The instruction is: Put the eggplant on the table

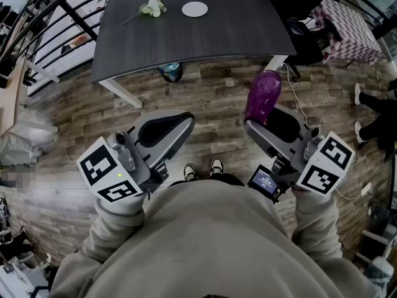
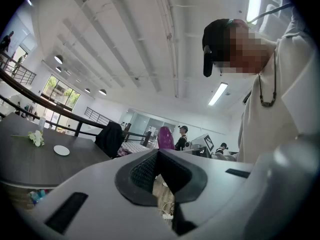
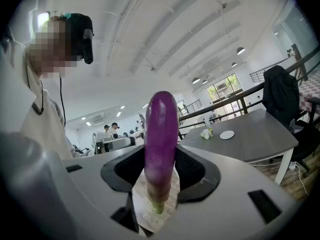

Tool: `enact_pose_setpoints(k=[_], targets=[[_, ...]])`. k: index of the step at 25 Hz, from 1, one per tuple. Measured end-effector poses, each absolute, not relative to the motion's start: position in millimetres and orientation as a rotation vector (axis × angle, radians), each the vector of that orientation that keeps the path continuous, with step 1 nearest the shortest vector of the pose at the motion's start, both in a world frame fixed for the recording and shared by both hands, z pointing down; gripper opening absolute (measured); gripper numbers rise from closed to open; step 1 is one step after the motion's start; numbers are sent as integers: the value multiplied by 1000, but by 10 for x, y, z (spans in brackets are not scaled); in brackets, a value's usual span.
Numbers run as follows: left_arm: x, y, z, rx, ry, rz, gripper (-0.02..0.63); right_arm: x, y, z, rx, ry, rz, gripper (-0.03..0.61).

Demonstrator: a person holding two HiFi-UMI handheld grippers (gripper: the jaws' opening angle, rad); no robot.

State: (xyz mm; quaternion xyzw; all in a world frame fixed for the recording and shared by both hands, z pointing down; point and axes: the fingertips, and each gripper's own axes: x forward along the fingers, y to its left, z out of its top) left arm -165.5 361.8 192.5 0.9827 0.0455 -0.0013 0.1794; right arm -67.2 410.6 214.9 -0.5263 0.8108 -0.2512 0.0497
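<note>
Head camera: worn on the person, aimed steeply down over left gripper and right gripper, with grey table ahead. Gripper cameras: each close behind its own jaws, looking along them, roughly level, ceiling above. All three catch the table, white plate, flowers and purple eggplant.

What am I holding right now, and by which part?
The right tool grips the eggplant near its green stem end; the purple body sticks out past the jaws. The left tool is shut and empty.
</note>
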Motion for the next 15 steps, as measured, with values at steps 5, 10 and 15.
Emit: enact_pose_setpoints(k=[5, 10, 15], targets=[[-1658, 3695, 1909, 2783, 149, -5, 5, -676, 4151, 2123, -1619, 2463, -742, 199], [-1679, 3780, 1868, 2793, 148, -2, 5, -636, 4156, 2035, -1600, 2417, -754, 199], [-1612, 3813, 1860, 2799, 127, -10, 5, -552, 4163, 2008, -1608, 2443, -724, 199]])
